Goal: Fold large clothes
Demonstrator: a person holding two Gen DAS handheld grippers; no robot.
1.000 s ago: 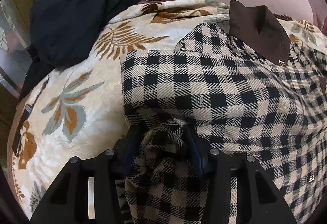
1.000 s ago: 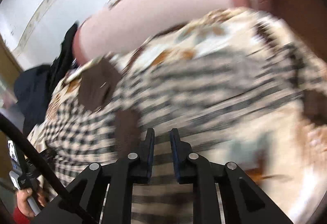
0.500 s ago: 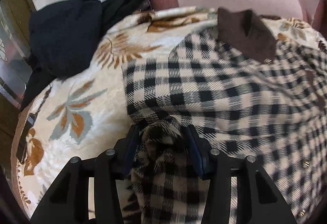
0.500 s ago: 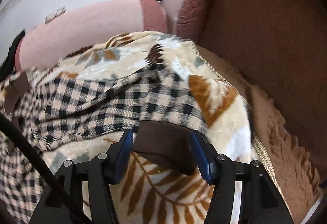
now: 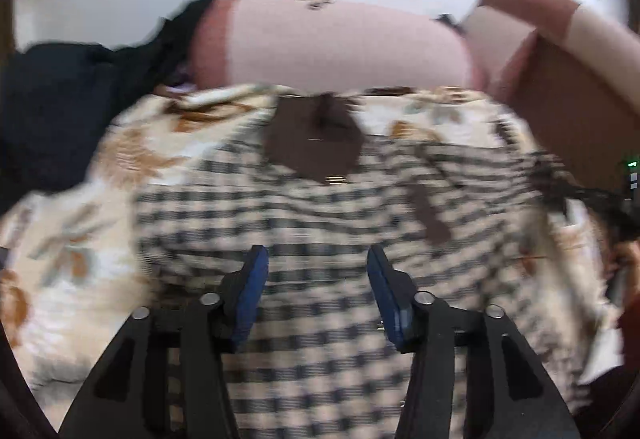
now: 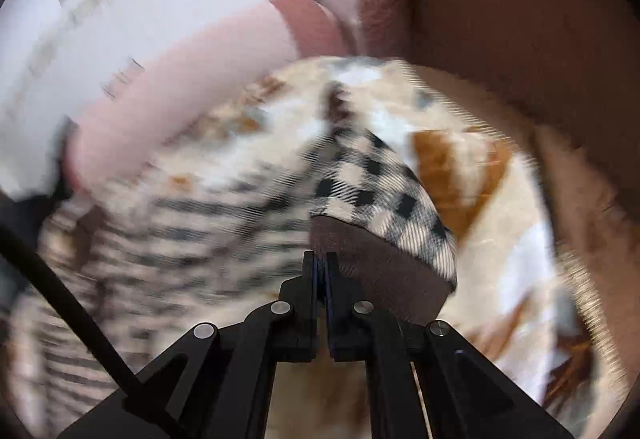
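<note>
Shirt: checked, laid flat on the leaf-print blanket that covers the sofa seat; collar at the far end toward the backrest.
Long axis: runs from the collar at the far side down toward the left wrist camera; the body fills the middle of that view.
Sleeve: lies out to the shirt's right side, toward the sofa arm; its brown cuff is the end nearest the right gripper.
Right gripper: jaws have just closed and stand together at the cuff's left edge; the fabric appears pinched between them, though blur hides the contact.
Left gripper: jaws have just opened and stand apart above the shirt's near half; nothing is between them, the cloth lies below.
Nearer hand: the right one, already at the cuff; the left one is clear of the cloth.
Step in hand (judgement): sleeve fold, cuff to be carried leftward across the body.
Governing relation: the body lies left of the right jaws, so the carry runs across the long axis, not along it.
Risk (judgement): a thin edge grip may slip.
</note>
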